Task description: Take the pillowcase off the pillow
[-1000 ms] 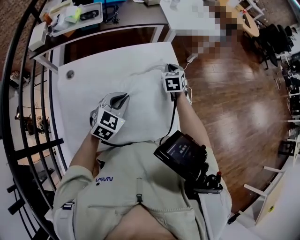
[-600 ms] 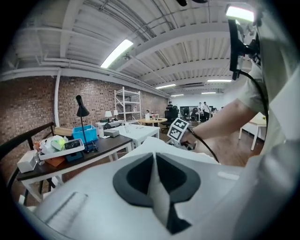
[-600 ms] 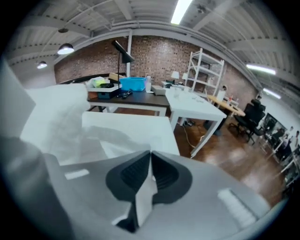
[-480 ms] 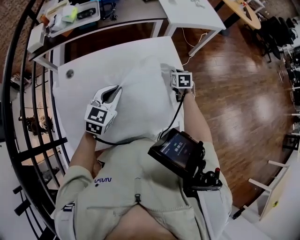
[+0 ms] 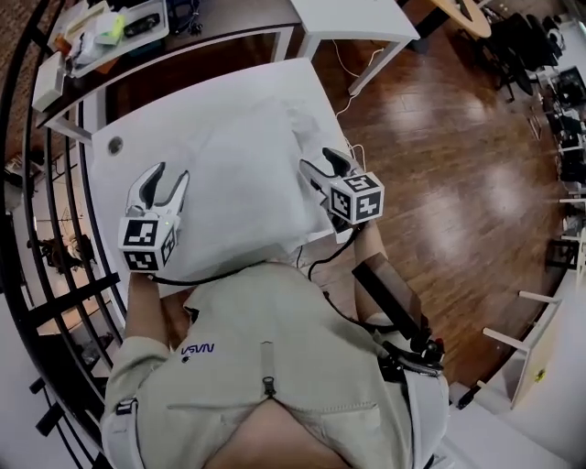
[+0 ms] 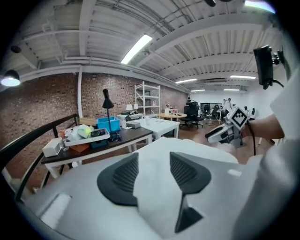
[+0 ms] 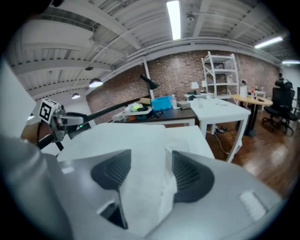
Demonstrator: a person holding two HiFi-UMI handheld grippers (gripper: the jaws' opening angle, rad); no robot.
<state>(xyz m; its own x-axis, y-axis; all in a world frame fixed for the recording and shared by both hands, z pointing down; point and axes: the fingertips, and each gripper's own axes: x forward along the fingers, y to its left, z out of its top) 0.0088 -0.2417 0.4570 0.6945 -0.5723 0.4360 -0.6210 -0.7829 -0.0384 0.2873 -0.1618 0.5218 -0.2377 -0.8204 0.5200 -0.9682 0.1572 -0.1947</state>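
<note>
A white pillow in its white pillowcase (image 5: 243,183) lies on the white table (image 5: 156,128). My left gripper (image 5: 170,176) is at the pillow's left edge and its jaws are opening. In the left gripper view (image 6: 153,161) a fold of pillowcase fabric (image 6: 154,187) still lies loose between the dark pads. My right gripper (image 5: 319,161) is at the pillow's right edge, near the table's side, and its jaws are opening wide. The right gripper view (image 7: 150,161) shows a crumpled strip of the fabric (image 7: 145,197) in the gap.
A dark desk (image 5: 183,41) with trays of small items stands behind the table, and a white table (image 5: 352,14) is at the back right. A black railing (image 5: 37,229) runs along the left. Wooden floor (image 5: 439,165) lies to the right. A small round disc (image 5: 114,145) sits on the table.
Both grippers were shut on top of the pillow; now they have drawn apart to its left and right edges, nearer the person, and their jaws have opened.
</note>
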